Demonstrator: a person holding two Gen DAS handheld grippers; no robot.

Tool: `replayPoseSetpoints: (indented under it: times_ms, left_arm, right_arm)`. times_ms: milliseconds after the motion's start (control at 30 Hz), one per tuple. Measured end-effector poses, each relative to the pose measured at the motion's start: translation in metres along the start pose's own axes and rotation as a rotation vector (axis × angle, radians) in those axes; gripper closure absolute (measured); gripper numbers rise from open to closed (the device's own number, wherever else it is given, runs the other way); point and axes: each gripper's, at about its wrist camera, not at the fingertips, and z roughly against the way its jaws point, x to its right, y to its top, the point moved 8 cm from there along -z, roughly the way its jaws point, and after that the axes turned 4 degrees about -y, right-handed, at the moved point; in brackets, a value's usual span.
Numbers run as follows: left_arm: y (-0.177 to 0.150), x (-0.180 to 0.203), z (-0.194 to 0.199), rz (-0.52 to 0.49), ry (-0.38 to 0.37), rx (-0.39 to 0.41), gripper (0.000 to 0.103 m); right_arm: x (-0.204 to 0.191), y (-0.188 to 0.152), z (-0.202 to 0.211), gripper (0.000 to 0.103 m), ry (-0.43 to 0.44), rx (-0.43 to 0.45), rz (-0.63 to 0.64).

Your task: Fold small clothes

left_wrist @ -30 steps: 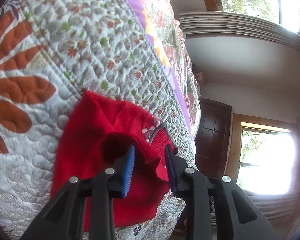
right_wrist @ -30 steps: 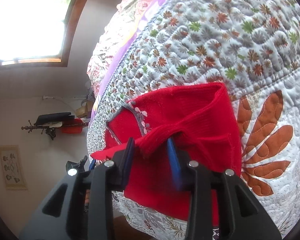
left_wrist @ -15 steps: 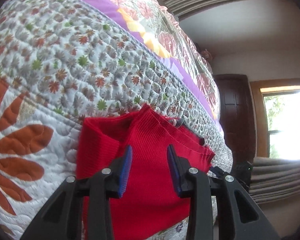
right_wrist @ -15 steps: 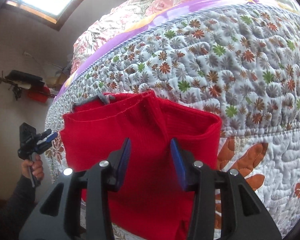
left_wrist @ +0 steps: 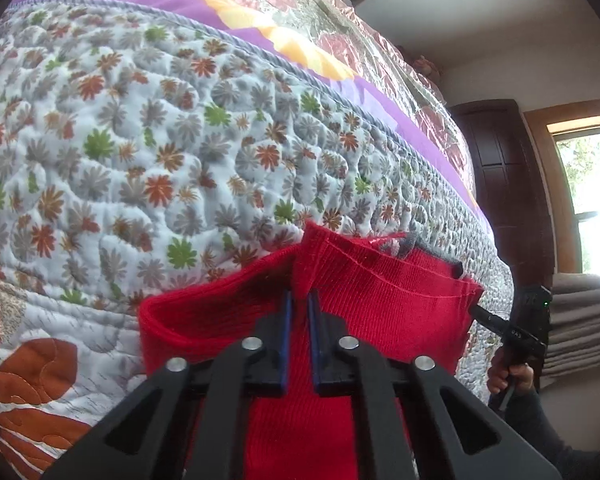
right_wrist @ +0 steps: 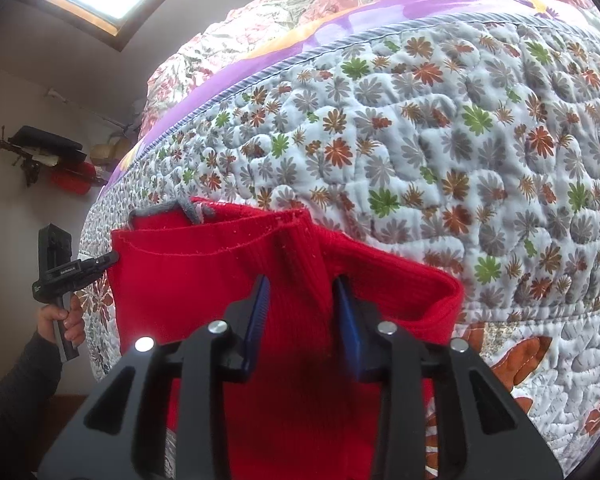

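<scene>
quilted cotton covers nearly all of both views: a bed quilt [left_wrist: 172, 128] printed with small rust, green and grey flowers, edged by a grey cord and a purple band toward the top of each frame, with big orange leaf shapes at lower left in the left wrist view and lower right in the right wrist view. on it, in the lower middle of both frames, lies the red knit garment [left_wrist: 400, 304], ribbed, partly doubled over, with a raised fold running up its centre and a grey trim [right_wrist: 188, 210] poking out at its upper edge. the left tool [left_wrist: 298, 312] sits at bottom centre of its own view, its blue-lined jaws drawn nearly together with the red fold pinched between them. the right tool [right_wrist: 300, 300] at bottom centre of its view has its jaws spread apart, one on each side of the raised ridge of knit, with the cloth passing between them; whether the pads touch it cannot be told. each tool also shows in the other camera at the garment's far corner: the right one at the right edge, the left one at the left edge, each held by a hand [right_wrist: 58, 320] in a dark sleeve. a dark wooden door [left_wrist: 508, 200] and a bright window [left_wrist: 592, 200] stand at right in the left wrist view.
</scene>
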Motion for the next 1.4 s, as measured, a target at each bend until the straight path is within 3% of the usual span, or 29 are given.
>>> replayPoseSetpoints:
  times_ms: [100, 433, 833, 1233, 1400]
  left_arm:
    - [-0.001, 0.009, 0.006, -0.029, -0.001, 0.021, 0.1]
    - [0.001, 0.038, 0.038, -0.066, -0.021, 0.106, 0.1]
    - [0.03, 0.066, 0.067, -0.124, -0.093, 0.186, 0.1]
    - [0.051, 0.021, 0.027, -0.053, -0.041, 0.139, 0.1]
    - [0.055, -0.011, -0.002, -0.014, 0.035, 0.073, 0.099]
  right_arm:
    - [-0.001, -0.001, 0.006, 0.098, 0.018, 0.005, -0.013]
    - [-0.018, -0.001, 0.042, 0.1, 0.05, 0.084, -0.023]
    - [-0.015, 0.029, 0.074, 0.1, 0.059, 0.167, -0.033]
    - [0.012, 0.053, 0.043, 0.1, 0.021, 0.152, -0.075]
    - [0.028, 0.056, 0.016, 0.099, -0.024, 0.125, -0.081]
